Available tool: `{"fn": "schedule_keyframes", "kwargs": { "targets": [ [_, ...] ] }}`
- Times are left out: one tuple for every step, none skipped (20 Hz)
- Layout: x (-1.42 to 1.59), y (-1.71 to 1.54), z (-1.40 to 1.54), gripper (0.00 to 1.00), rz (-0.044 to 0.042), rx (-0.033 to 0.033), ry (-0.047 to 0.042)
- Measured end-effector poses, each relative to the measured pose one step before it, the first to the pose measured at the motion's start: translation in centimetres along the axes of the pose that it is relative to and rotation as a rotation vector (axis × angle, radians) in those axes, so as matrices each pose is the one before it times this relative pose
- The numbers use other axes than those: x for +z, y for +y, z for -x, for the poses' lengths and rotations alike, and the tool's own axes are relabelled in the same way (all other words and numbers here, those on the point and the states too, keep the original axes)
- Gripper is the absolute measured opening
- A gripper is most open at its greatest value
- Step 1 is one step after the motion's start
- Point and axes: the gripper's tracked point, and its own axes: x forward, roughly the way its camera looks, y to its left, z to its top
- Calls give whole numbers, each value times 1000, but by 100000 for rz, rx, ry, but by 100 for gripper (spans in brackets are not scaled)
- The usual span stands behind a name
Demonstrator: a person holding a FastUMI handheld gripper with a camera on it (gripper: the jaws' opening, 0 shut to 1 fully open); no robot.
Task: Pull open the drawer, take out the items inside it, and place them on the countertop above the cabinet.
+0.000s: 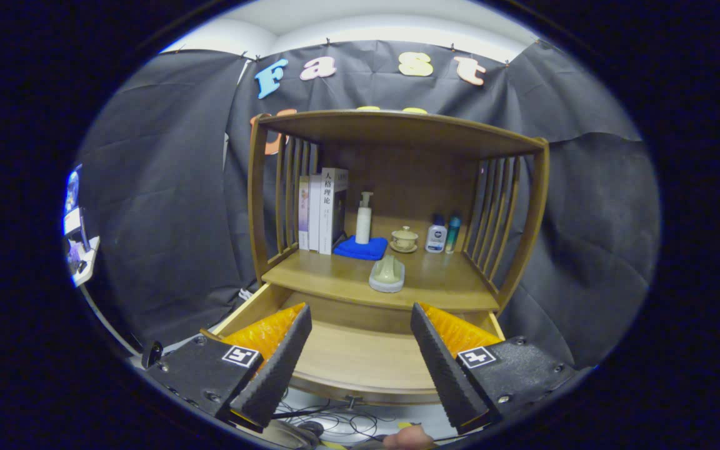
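Tool spread wide, fingers apart and holding nothing; I have it hovering above the front part of the pulled-out drawer, which shows between the two fingers.

Drawer: open, pulled out toward me under the cabinet's desk. The bottom I can see between the fingers is bare wood. The corners behind the fingers are hidden, so I cannot rule out something lying there.

Desk: a pale greenish-grey item sits near its front edge, just above the drawer, apart from the things farther back. My judgement is that it came out of the drawer, though nothing here proves it.

Farther back on the desk: a blue cloth with a white pump bottle standing on it, a small lidded cup on a saucer, two small bottles to the right, books upright on the left against the slats.

Progress estimate: opening step done; removal apparently done or nearly so. Left to do: check the hidden drawer corners for any remaining item.
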Motion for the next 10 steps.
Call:
{"fn": "schedule_keyframes", "kwargs": {
  "targets": [
    [-385,100,675,100,-86,-185,-1701],
    [-512,320,468,100,-195,961,-1854],
    [-405,501,519,100,-244,1604,-2705],
    [-460,417,328,100,314,1386,-2807],
    [-520,300,297,100,697,482,-2529],
    [-798,30,127,100,859,151,-2044],
    [-824,316,123,100,968,-119,-1735],
    [-1184,261,8,100,1182,-485,-81],
    [-1430,328,54,100,646,-309,635],
    [-1461,469,-19,100,559,235,1232]
  ]
}}
